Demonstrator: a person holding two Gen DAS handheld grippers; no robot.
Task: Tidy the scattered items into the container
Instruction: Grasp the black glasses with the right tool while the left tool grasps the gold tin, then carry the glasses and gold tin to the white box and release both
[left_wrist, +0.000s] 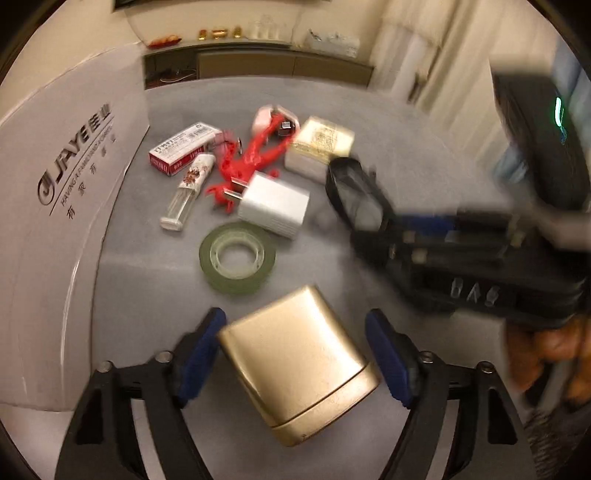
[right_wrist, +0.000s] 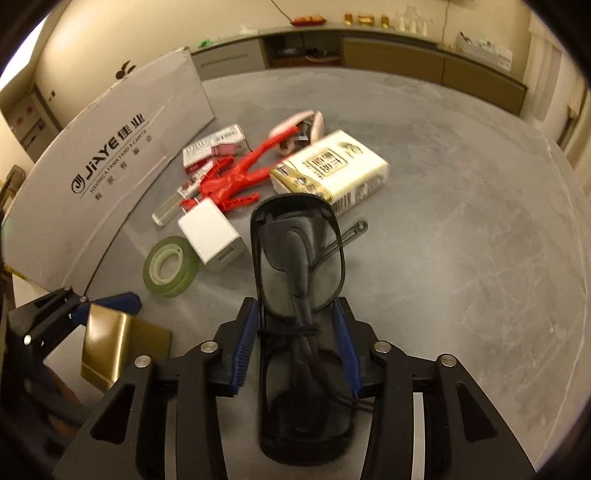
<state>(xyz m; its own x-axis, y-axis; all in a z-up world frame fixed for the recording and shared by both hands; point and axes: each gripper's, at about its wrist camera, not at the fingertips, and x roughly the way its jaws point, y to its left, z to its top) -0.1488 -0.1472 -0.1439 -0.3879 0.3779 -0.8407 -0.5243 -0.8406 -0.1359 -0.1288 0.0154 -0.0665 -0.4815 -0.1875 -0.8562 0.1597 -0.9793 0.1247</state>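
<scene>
My left gripper (left_wrist: 295, 325) is open, its blue pads either side of a gold metal case (left_wrist: 295, 365) that lies on the grey table. The gold case (right_wrist: 118, 347) and left gripper (right_wrist: 103, 302) also show at the lower left of the right wrist view. My right gripper (right_wrist: 295, 325) is shut on folded black glasses (right_wrist: 299, 258) that stick out forward. From the left wrist view, the right gripper (left_wrist: 406, 236) and glasses (left_wrist: 354, 192) are blurred at the right. A white cardboard box (left_wrist: 66, 184) printed "JIAYE" (right_wrist: 110, 158) stands at the left.
Scattered on the table are a green tape roll (left_wrist: 238, 258), a white charger (left_wrist: 273, 205), a red figure (left_wrist: 251, 155), a tissue pack (right_wrist: 332, 166), a red-white carton (left_wrist: 181, 147), a small clear bottle (left_wrist: 188, 188) and a pink item (right_wrist: 299, 125). A hand (left_wrist: 546, 350) holds the right gripper.
</scene>
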